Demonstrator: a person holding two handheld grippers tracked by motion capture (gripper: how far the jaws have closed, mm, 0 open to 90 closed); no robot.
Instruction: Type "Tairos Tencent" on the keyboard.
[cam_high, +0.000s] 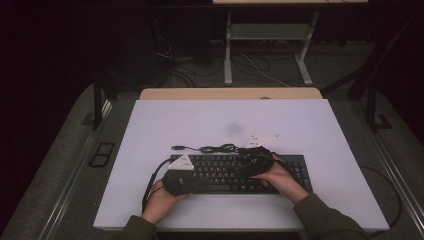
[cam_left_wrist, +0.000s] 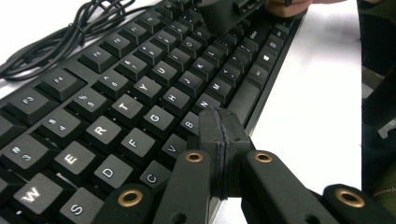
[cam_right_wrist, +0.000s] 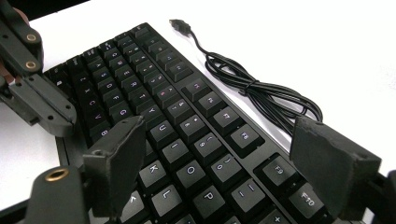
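A black keyboard (cam_high: 225, 172) lies on the white table (cam_high: 230, 125), its cable (cam_high: 220, 148) bundled behind it with the USB plug (cam_high: 176, 147) loose at the left. My left gripper (cam_high: 197, 181) hovers over the keyboard's front left; in the left gripper view its jaws are pressed together (cam_left_wrist: 219, 128) just above the keys (cam_left_wrist: 140, 100) near N and the space bar, with nothing between them. My right gripper (cam_high: 246, 162) stands open (cam_right_wrist: 224, 158) over the right half, its jaws spread above the I, O and number keys (cam_right_wrist: 191, 140).
The bundled cable (cam_right_wrist: 261, 93) and plug (cam_right_wrist: 178, 24) lie on bare white table behind the keyboard. The left gripper (cam_right_wrist: 32, 93) shows at the left edge of the right gripper view. A desk frame and floor cables (cam_high: 240, 65) stand beyond the table's far edge.
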